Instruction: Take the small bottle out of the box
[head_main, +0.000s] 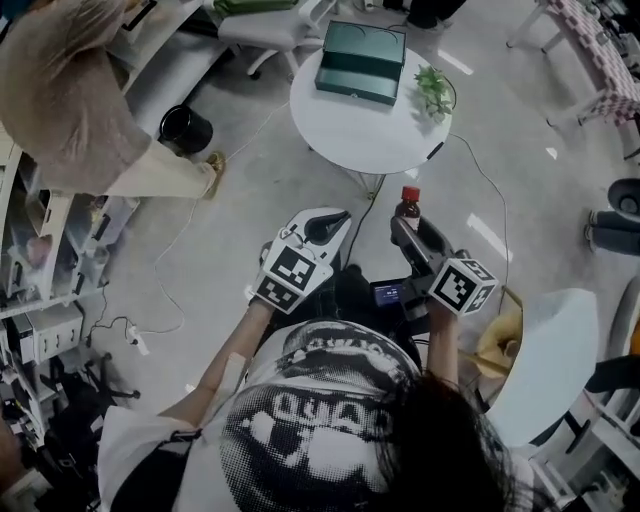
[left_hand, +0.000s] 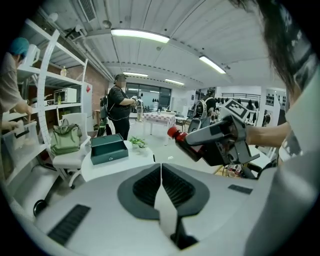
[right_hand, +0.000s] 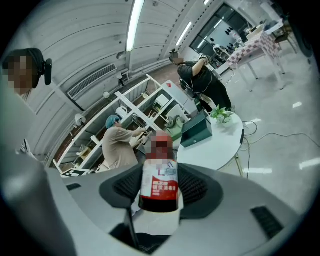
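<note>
Two grippers in head view, over the person's lap. The left gripper (head_main: 335, 222) is empty. The right gripper (head_main: 408, 230) is clamped on the small bottle (head_main: 408, 206), red cap pointing forward. The green box (head_main: 361, 62) sits on the round white worktop (head_main: 370, 135), well apart from the bottle. Left gripper view: jaws pressed together, nothing between them, bottle off right in the other gripper. Right gripper view: bottle between the pads, both touching it, box on the worktop beyond.
</note>
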